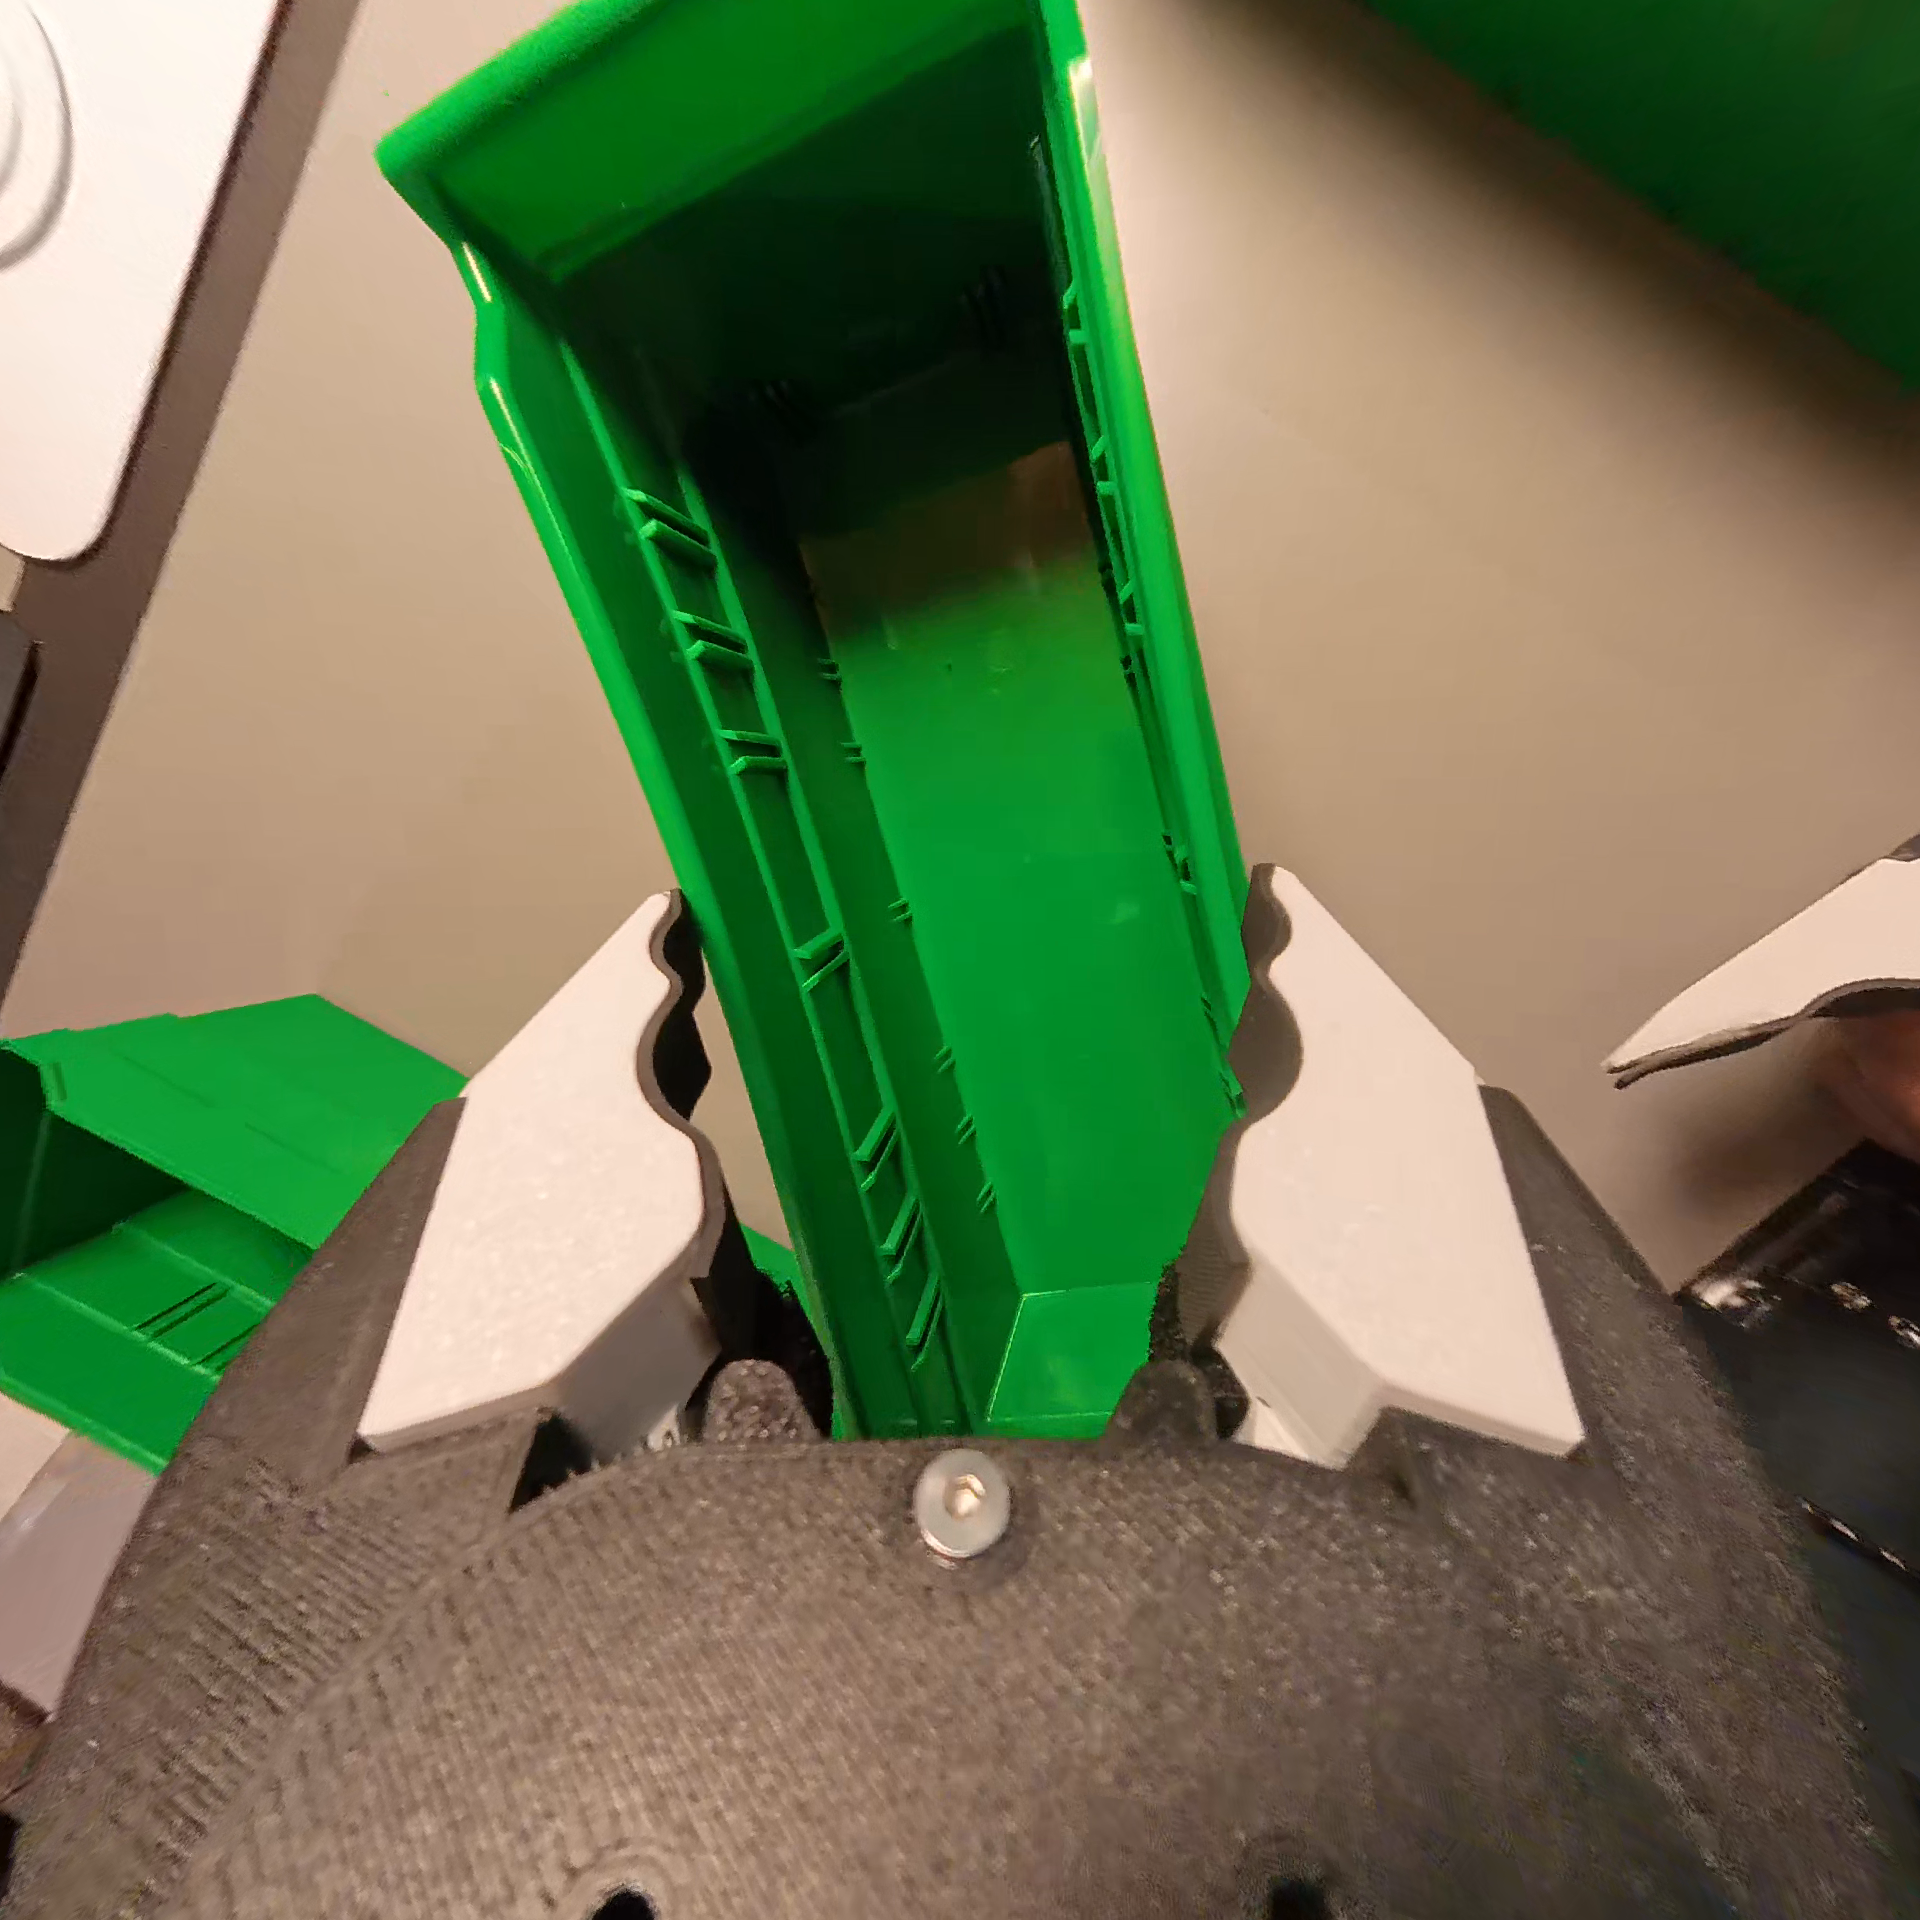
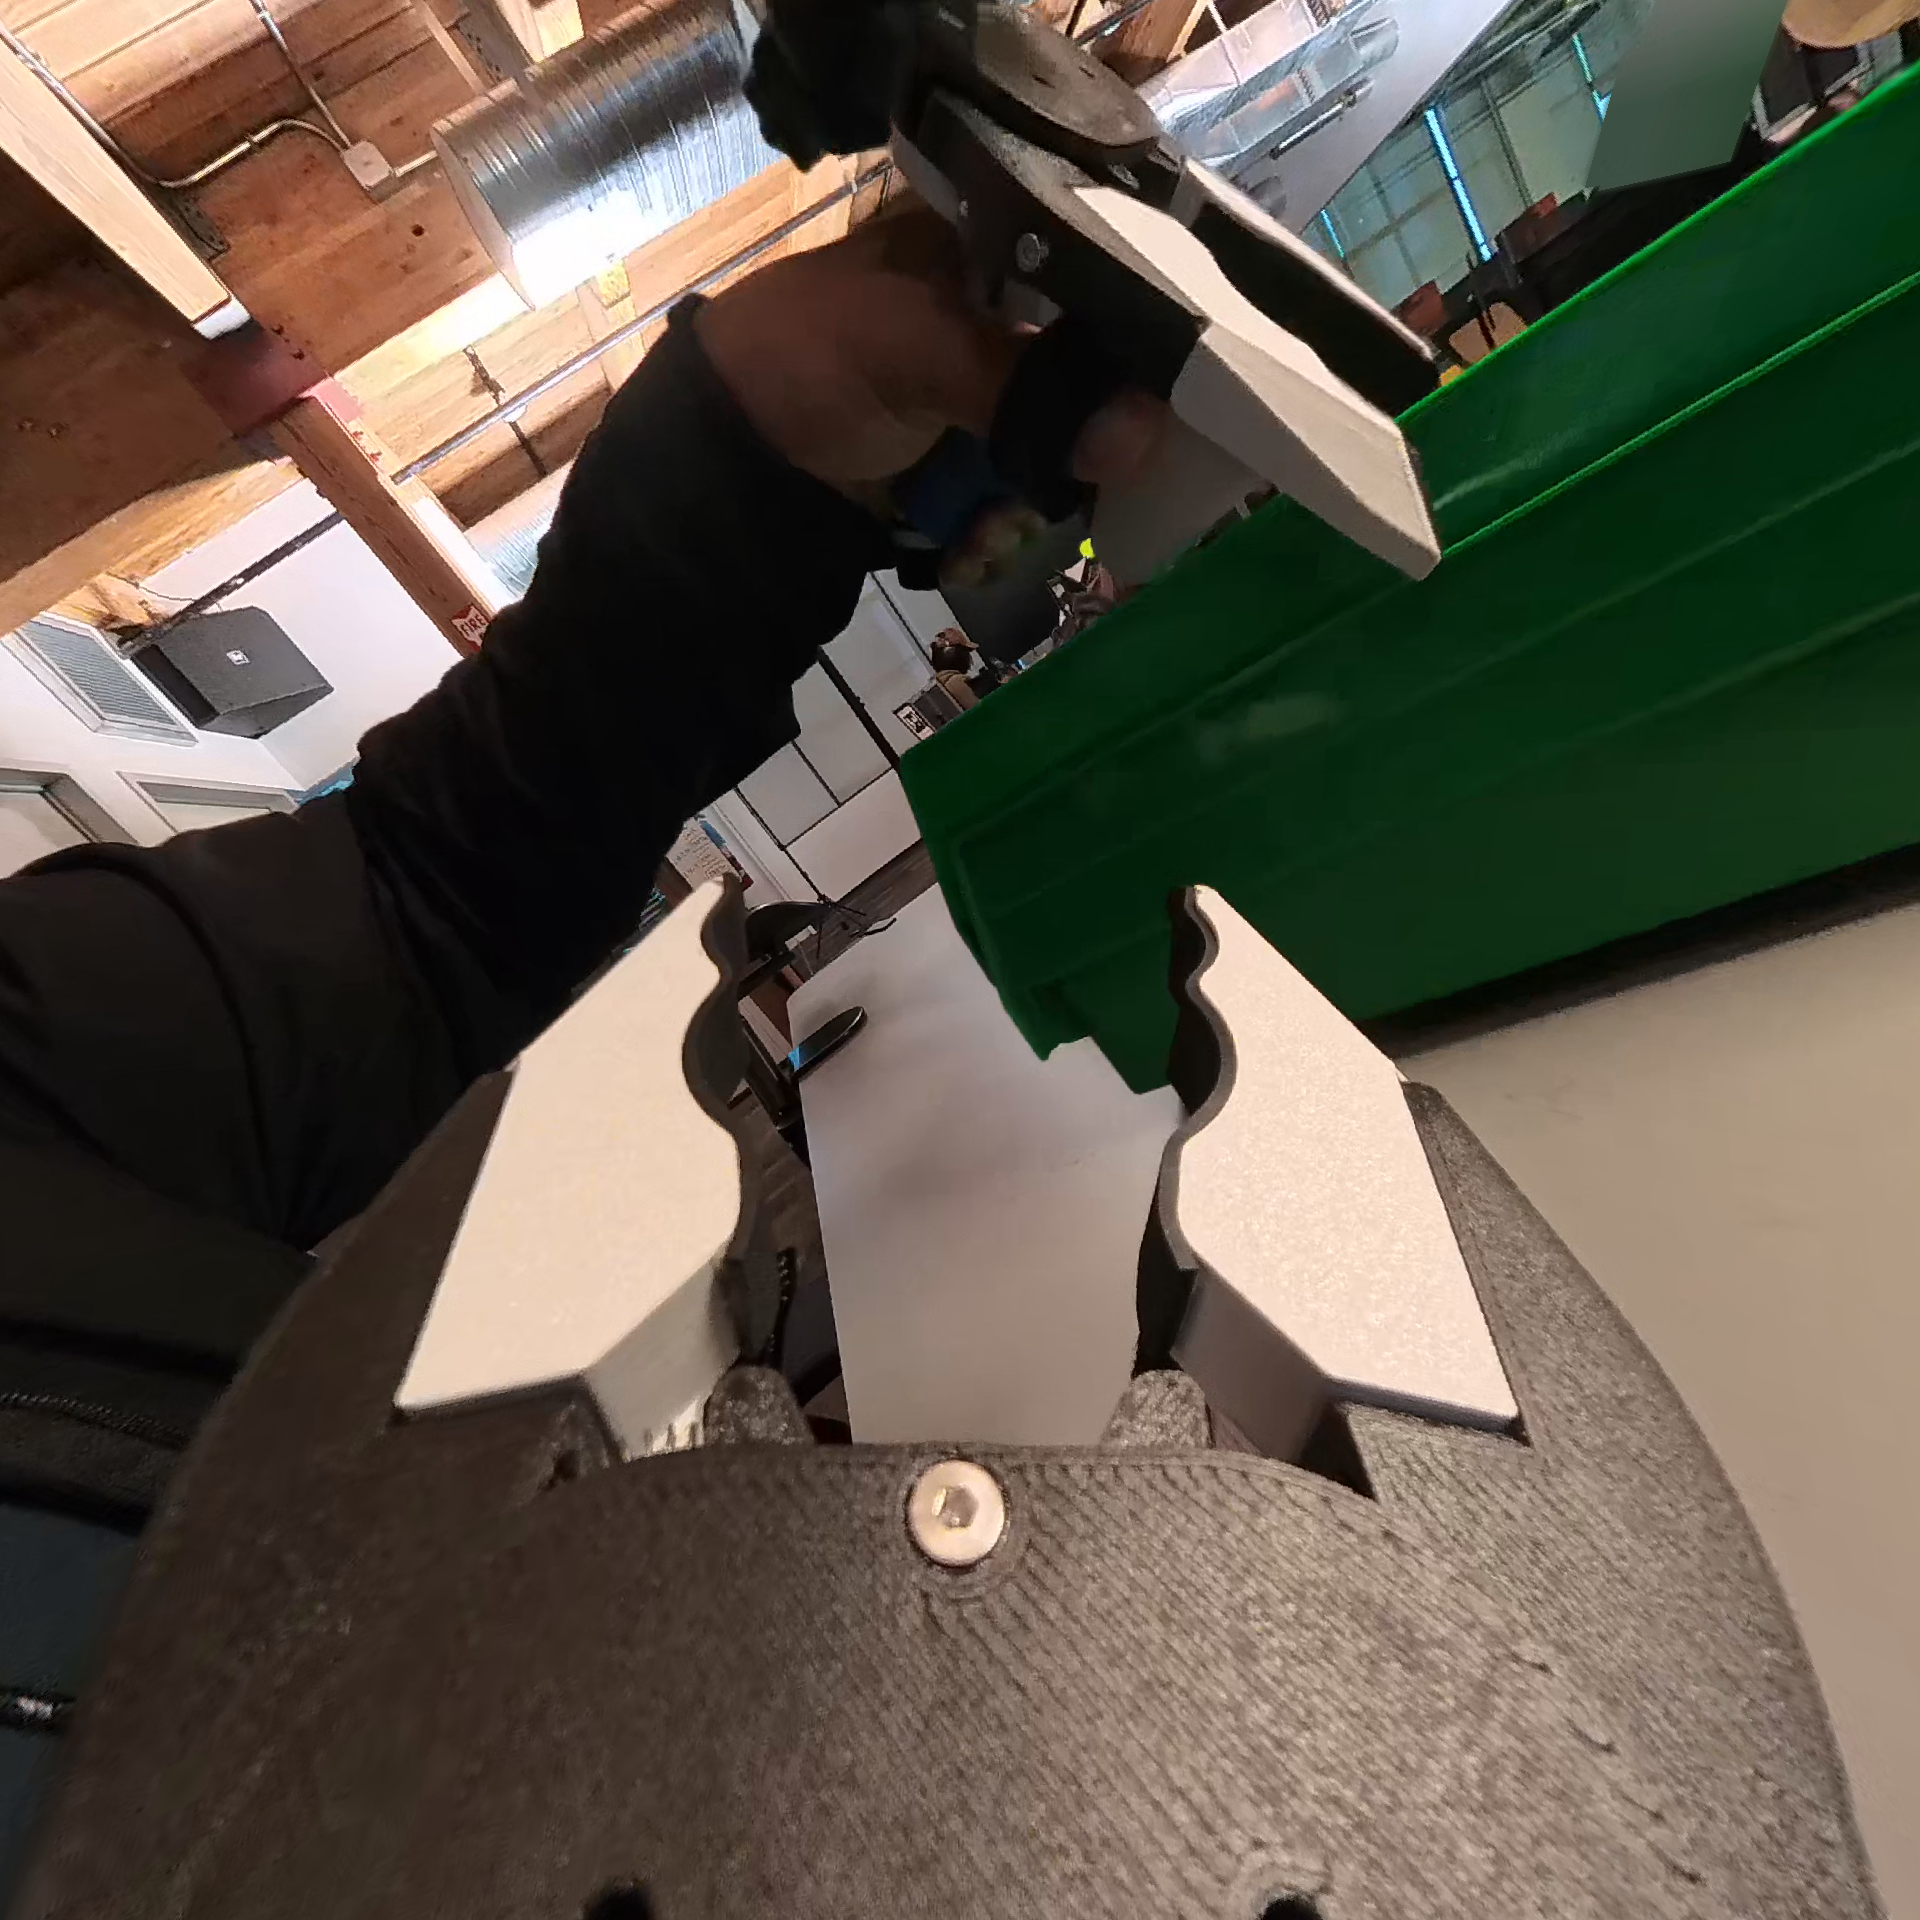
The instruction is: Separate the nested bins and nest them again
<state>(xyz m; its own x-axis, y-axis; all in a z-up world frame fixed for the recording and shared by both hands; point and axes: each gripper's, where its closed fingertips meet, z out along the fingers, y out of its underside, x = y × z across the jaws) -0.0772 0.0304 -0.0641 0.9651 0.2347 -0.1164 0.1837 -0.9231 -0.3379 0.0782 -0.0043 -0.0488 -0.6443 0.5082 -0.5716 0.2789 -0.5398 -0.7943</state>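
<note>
Bins are being handled apart: the left gripper [image 1: 961,997] is pinching one long green bin [image 1: 831,520] above the surface [image 1: 1455,623], keeping it lifted clear. Right fingers [image 2: 1299,1091] are standing spread beside another bin [image 2: 1455,779] resting there, gripping nothing.

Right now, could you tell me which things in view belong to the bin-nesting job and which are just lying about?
Part of the job:
- narrow green bin between the left tool's fingers
- second green bin lying on the table
- large green bin
- right tool, jaws apart

Just lying about:
- white object at the table's edge
- ceiling duct
</note>
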